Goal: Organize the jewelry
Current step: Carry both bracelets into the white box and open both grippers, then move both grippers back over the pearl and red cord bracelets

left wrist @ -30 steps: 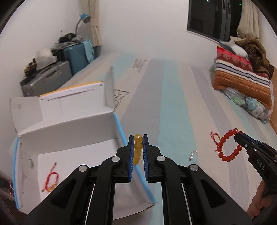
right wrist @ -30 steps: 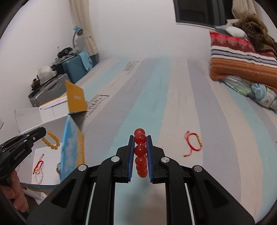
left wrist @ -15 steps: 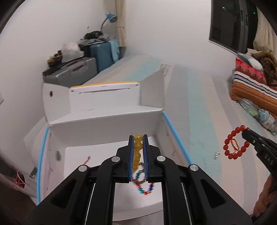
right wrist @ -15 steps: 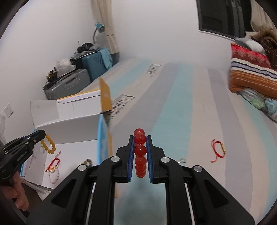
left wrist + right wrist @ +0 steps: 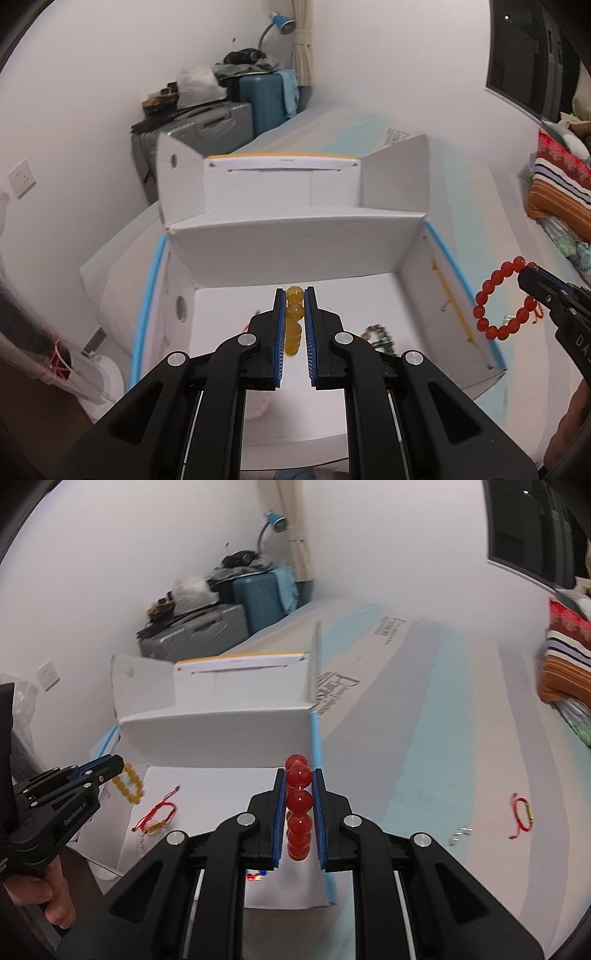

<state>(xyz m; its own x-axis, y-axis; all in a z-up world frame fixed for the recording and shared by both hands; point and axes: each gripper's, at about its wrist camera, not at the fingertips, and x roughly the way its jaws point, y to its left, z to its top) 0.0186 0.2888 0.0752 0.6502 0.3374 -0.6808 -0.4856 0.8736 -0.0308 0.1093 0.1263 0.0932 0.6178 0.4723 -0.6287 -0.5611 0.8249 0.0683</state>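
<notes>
- Two bracelets are being carried at once: we are pinching the yellow bracelet in the left gripper, jaws closed on its beads, so that the loop is hanging free below the fingers.
- We are holding it over the open floor of the white box, a position that would let it fall inside, clear of the walls.
- We are gripping the red bracelet in the right gripper in the same way, jaws closed on the beads, just at the box's blue right edge, probably waiting its turn.
- We are collecting pieces in the box: a red cord and a beaded strand are lying on its floor.
- We are leaving a second red cord and some small silver pieces on the mattress, well apart from the box.
</notes>
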